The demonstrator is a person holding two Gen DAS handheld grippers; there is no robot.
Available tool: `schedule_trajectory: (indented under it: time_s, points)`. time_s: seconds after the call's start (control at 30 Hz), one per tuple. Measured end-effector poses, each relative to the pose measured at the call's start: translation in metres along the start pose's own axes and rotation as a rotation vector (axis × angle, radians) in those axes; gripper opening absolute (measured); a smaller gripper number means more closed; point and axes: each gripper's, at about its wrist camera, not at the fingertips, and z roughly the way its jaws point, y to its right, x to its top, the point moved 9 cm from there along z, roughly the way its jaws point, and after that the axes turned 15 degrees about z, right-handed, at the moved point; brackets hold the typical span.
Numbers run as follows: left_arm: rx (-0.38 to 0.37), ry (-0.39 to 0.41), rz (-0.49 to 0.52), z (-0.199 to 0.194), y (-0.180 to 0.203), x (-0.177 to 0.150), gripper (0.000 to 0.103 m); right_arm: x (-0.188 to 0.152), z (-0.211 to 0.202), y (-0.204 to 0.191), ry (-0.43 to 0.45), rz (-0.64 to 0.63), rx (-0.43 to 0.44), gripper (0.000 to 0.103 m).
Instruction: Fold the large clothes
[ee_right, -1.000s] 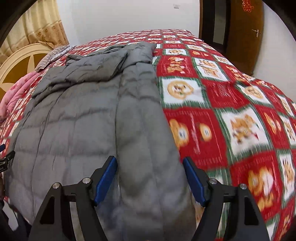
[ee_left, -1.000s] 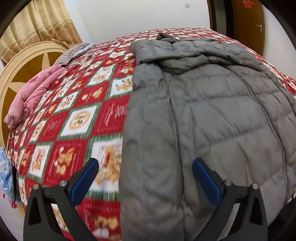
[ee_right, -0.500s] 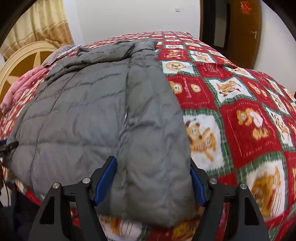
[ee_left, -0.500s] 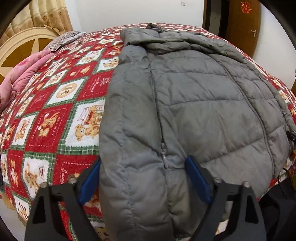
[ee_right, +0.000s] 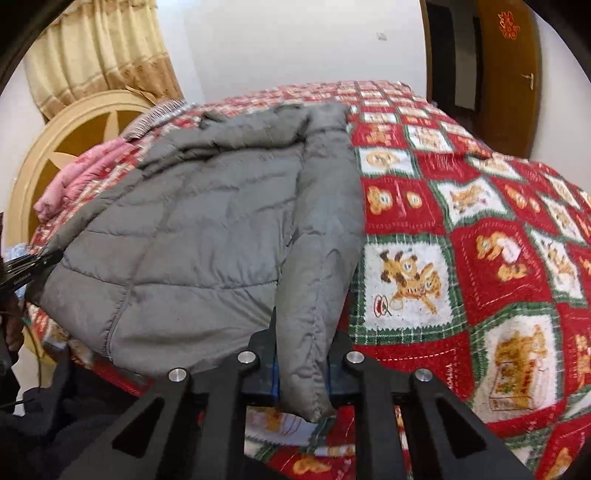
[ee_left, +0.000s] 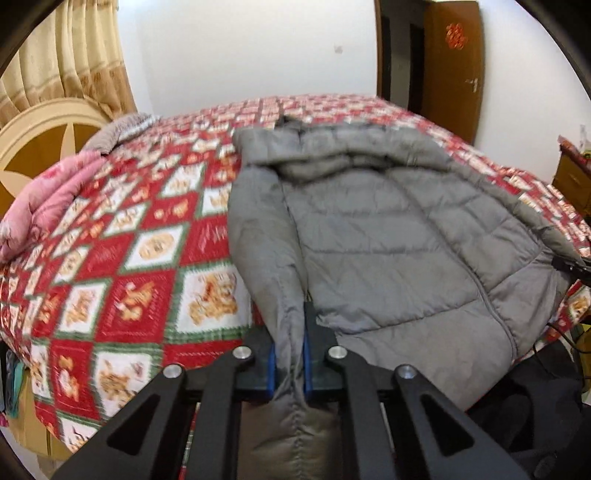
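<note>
- Presently: grey padded jacket [ee_left: 388, 236], spread on the bed [ee_left: 122, 266]; likely soft, bulky, light.
- Left gripper [ee_left: 290, 360]: clamped on the jacket's hem corner.
- Right gripper [ee_right: 303, 363]: closing on the opposite hem corner, fabric pinched between the pads.

No legible text anywhere, red emblem [ee_left: 455, 36] on the door [ee_left: 452, 66] (too blurred to read)

Matt grey quilted jacket [ee_left: 388, 236], puffy stitched cloth. Printed cotton-like bedspread [ee_left: 140, 266]. Matt black plastic-looking left gripper [ee_left: 288, 354], blue pads, shiny metal rivets. Glossy wooden door [ee_right: 506, 74].

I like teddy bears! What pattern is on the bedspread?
Red, white and green checks with teddy bears on the bedspread, clearest in the right wrist view.
</note>
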Motion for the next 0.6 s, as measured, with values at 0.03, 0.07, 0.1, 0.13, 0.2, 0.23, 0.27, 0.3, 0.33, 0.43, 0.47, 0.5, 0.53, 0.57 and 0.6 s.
schedule_trajectory:
  time_s: [0.03, 0.07, 0.1, 0.13, 0.2, 0.23, 0.27, 0.3, 0.33, 0.43, 0.47, 0.5, 0.53, 0.57, 0.6]
  points:
    - [-0.001, 0.014, 0.005, -0.006, 0.0, 0.002, 0.01, 0.001, -0.006, -0.002, 0.008, -0.004, 0.008, 0.013]
    - [-0.005, 0.033, 0.012, -0.014, -0.001, 0.004, 0.01, 0.003, -0.018, -0.005, 0.024, -0.01, 0.024, 0.013]
    - [-0.012, 0.051, 0.017, -0.024, -0.001, 0.006, 0.01, 0.004, -0.027, -0.007, 0.034, -0.012, 0.036, 0.013]
    - [-0.018, 0.062, 0.019, -0.03, -0.002, 0.007, 0.01, 0.004, -0.035, -0.009, 0.042, -0.009, 0.048, 0.013]
    - [-0.042, 0.097, 0.015, -0.049, -0.004, 0.008, 0.01, 0.008, -0.061, -0.013, 0.067, 0.009, 0.091, 0.012]
    - [-0.043, 0.118, 0.019, -0.058, -0.006, 0.01, 0.01, 0.01, -0.074, -0.015, 0.085, 0.018, 0.113, 0.012]
    - [-0.037, 0.136, 0.034, -0.065, -0.009, 0.013, 0.01, 0.014, -0.085, -0.016, 0.104, 0.023, 0.133, 0.012]
    - [-0.027, 0.15, 0.045, -0.068, -0.011, 0.017, 0.01, 0.019, -0.093, -0.017, 0.124, 0.028, 0.148, 0.012]
    - [-0.016, 0.163, 0.055, -0.069, -0.012, 0.022, 0.01, 0.025, -0.098, -0.018, 0.145, 0.035, 0.159, 0.012]
    - [0.038, 0.206, 0.082, -0.051, -0.026, 0.051, 0.011, 0.052, -0.094, -0.023, 0.201, 0.024, 0.158, 0.012]
    - [0.045, 0.209, 0.071, -0.042, -0.032, 0.06, 0.011, 0.065, -0.086, -0.025, 0.223, 0.023, 0.15, 0.012]
    - [0.044, 0.211, 0.053, -0.03, -0.041, 0.071, 0.011, 0.081, -0.076, -0.027, 0.233, 0.041, 0.153, 0.012]
    - [0.049, 0.214, 0.045, -0.022, -0.046, 0.079, 0.011, 0.091, -0.07, -0.028, 0.239, 0.053, 0.156, 0.012]
    - [0.062, 0.219, 0.032, -0.011, -0.056, 0.094, 0.011, 0.109, -0.058, -0.032, 0.26, 0.059, 0.143, 0.012]
    - [0.062, 0.225, 0.016, -0.002, -0.062, 0.105, 0.011, 0.12, -0.052, -0.034, 0.271, 0.067, 0.137, 0.012]
